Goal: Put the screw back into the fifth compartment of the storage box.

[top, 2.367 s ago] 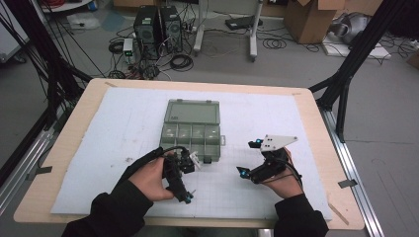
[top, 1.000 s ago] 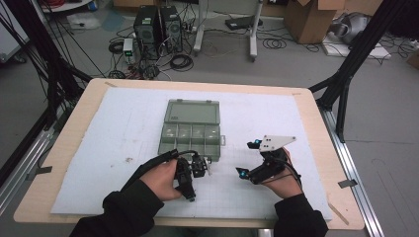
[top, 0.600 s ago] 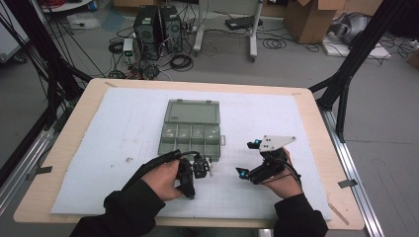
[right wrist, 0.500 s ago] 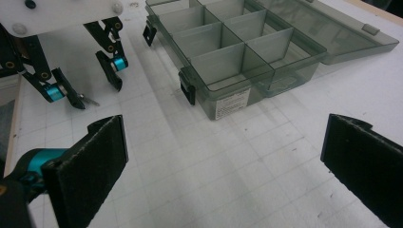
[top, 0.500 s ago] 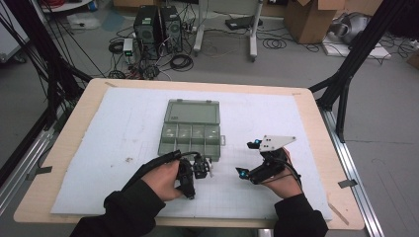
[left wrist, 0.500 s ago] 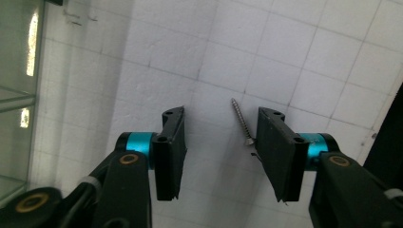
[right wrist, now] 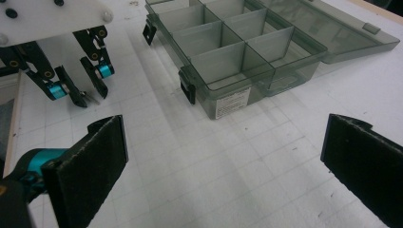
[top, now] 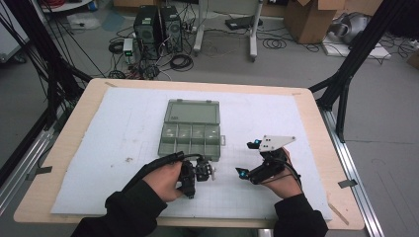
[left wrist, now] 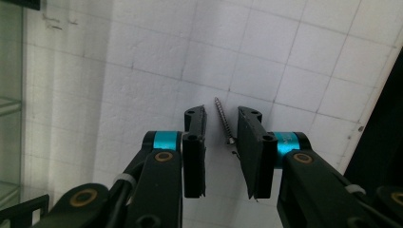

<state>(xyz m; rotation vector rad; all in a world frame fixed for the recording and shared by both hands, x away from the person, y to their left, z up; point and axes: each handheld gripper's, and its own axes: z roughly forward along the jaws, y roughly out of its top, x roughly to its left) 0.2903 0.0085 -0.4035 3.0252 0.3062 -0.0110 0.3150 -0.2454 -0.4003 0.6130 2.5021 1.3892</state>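
A small silver screw (left wrist: 222, 121) lies on the white gridded mat (top: 123, 133), just in front of the open grey organizer box (top: 191, 129). My left gripper (left wrist: 221, 114) is down at the mat and open by a narrow gap, with one jaw on each side of the screw and neither pressing it. From above, the left gripper (top: 205, 172) sits near the box's front edge. My right gripper (top: 247, 158) rests to the right, jaws wide open and empty. The right gripper view shows the left gripper (right wrist: 90, 95), the screw (right wrist: 91, 99) and the box (right wrist: 237, 42).
The box's lid (top: 193, 111) lies flat behind its divided compartments, which look empty. The mat covers most of the wooden table (top: 316, 113). Bare mat stretches left and right of the box. Computers and cables stand on the floor beyond.
Since 2.4 s ago my left gripper has shifted right toward the box's front corner. Over the last second it has hardly moved. The right gripper has stayed put.
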